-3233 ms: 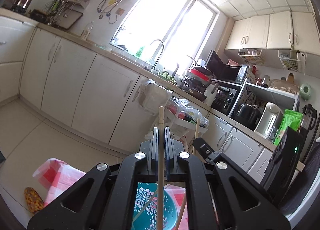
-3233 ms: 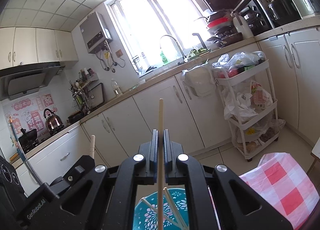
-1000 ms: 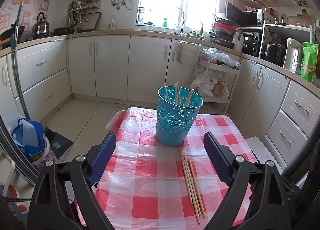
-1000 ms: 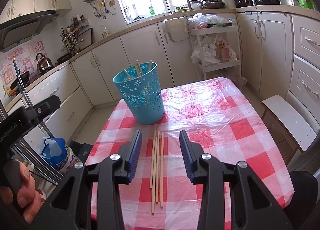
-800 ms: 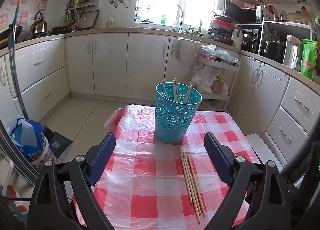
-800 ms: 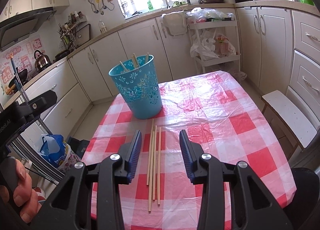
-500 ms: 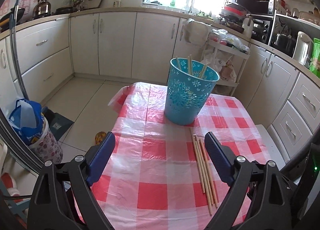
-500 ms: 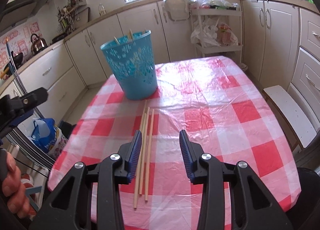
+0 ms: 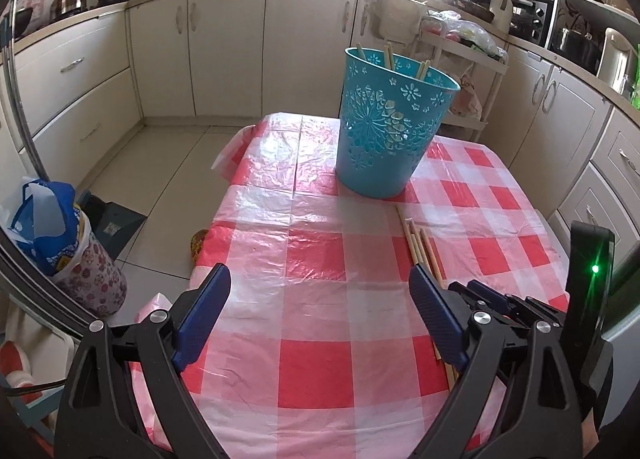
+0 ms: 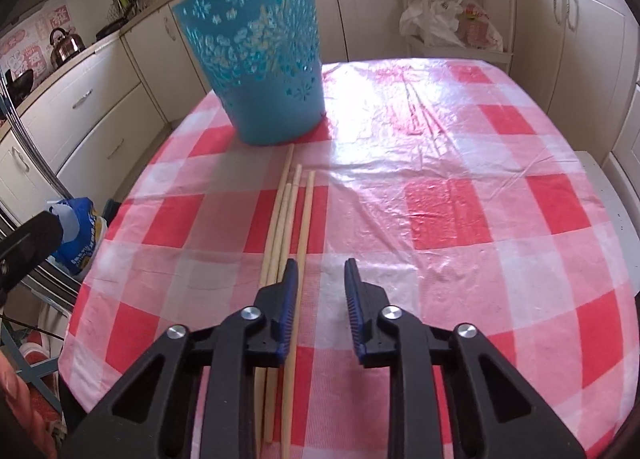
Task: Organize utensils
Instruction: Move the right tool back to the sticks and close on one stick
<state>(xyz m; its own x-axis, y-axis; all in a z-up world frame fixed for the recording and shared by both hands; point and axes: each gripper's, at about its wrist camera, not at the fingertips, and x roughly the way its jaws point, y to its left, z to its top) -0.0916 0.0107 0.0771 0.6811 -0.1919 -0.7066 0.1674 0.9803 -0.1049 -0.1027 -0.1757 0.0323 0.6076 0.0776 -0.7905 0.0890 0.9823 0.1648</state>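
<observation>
A blue perforated basket (image 9: 390,131) stands on the red-checked table (image 9: 316,259) with several chopsticks upright in it; it also shows in the right wrist view (image 10: 260,59). Several loose wooden chopsticks (image 10: 290,211) lie side by side in front of the basket, also seen in the left wrist view (image 9: 420,243). My right gripper (image 10: 320,271) is open and empty, low over the table, its left finger just over the near part of the chopsticks. My left gripper (image 9: 320,283) is wide open and empty above the table, left of the chopsticks.
White kitchen cabinets (image 9: 224,47) run behind the table. A blue bag (image 9: 52,215) sits on the floor at the left. A wire cart with bags (image 10: 452,7) stands behind the table. The table edge is near on the left (image 10: 92,271).
Both grippers released their chopsticks over the basket, opened, pulled back and then came down toward the table. The right gripper has closed in on the loose chopsticks.
</observation>
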